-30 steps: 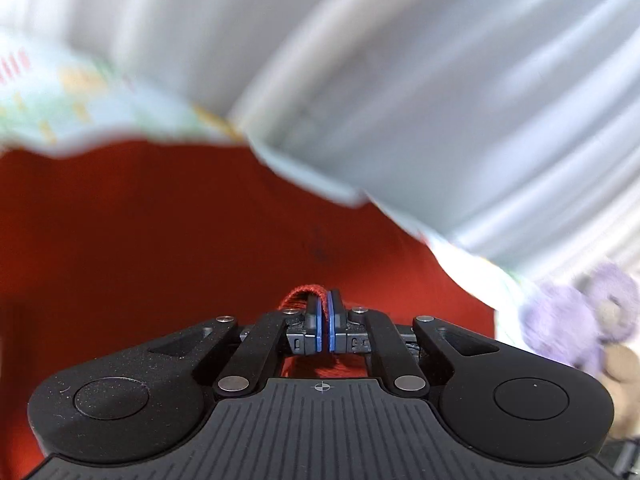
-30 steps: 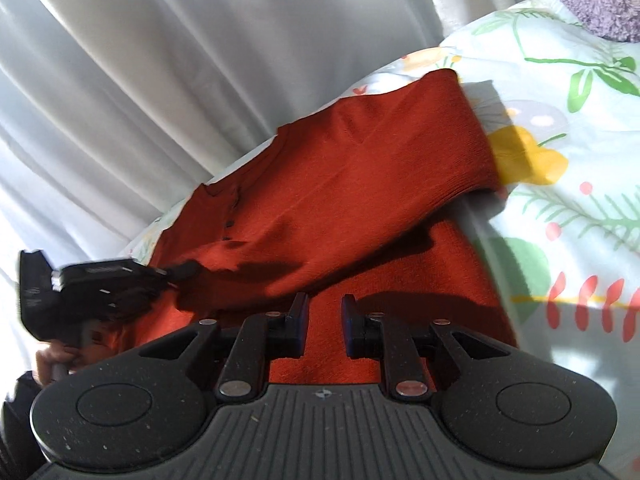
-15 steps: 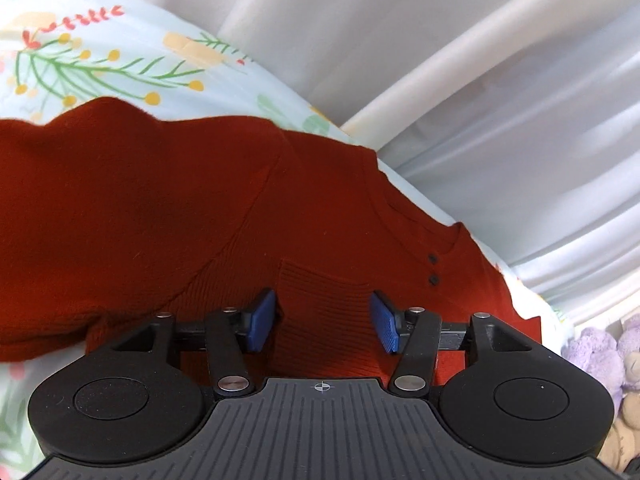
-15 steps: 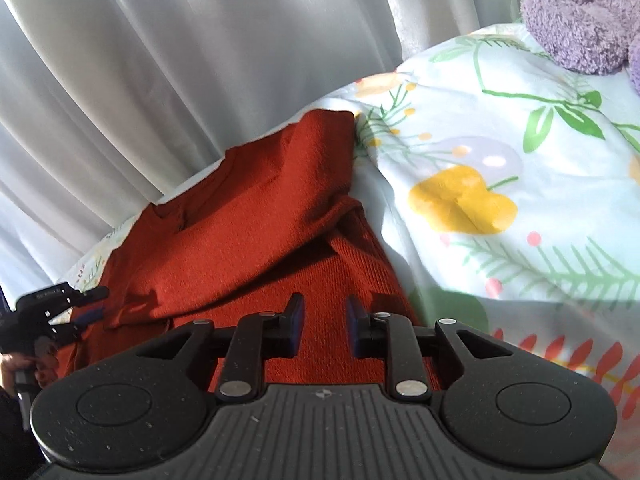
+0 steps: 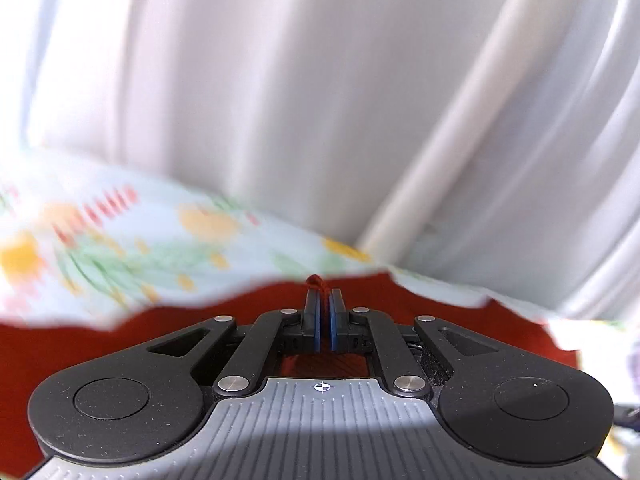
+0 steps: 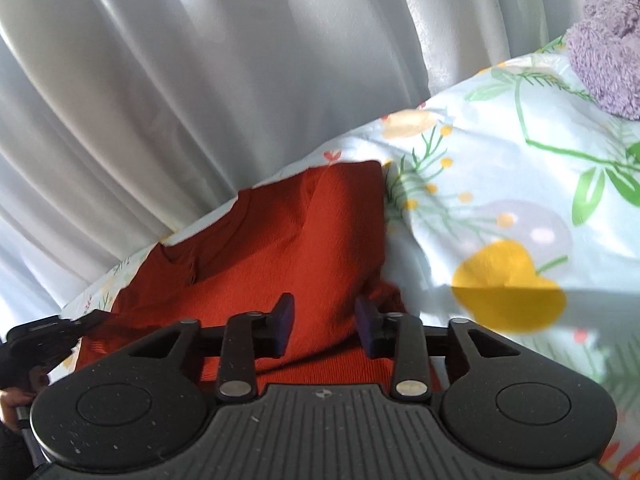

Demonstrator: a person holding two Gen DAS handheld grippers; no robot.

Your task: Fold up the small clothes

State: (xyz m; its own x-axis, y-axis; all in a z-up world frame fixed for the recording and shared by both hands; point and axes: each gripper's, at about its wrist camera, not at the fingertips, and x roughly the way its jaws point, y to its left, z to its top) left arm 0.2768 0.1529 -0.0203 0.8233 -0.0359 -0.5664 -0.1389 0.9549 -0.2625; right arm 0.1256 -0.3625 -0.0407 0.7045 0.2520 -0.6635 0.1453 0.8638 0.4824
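Half a second ago your left gripper (image 5: 323, 312) hung spread above the red sweater (image 6: 280, 248); now its jaws are pressed together on a small tuft of the red knit, and the view is smeared with motion. Your right gripper (image 6: 324, 322) has gone the other way, its jaws wider apart than before and holding nothing, poised just over the sweater's lower part.

You have the sweater lying on the bed's floral sheet (image 6: 500, 168), close to the white curtain (image 6: 200, 80), with one sleeve already laid across the body. In the right wrist view your left gripper shows at the garment's left edge, near the hem side.

Mind that pinch. It looks like only a little nub of yarn pokes past the pads, so a quick pull could let the knit slip out, or stretch one stitch instead of carrying the whole layer. If you drag sideways while the right jaws stay off the fabric, the folded sleeve may slide and undo itself. The sheet is soft and wrinkled too, so it could bunch under the sweater. The purple plush toy (image 6: 608, 40) sits well apart, no trouble there.
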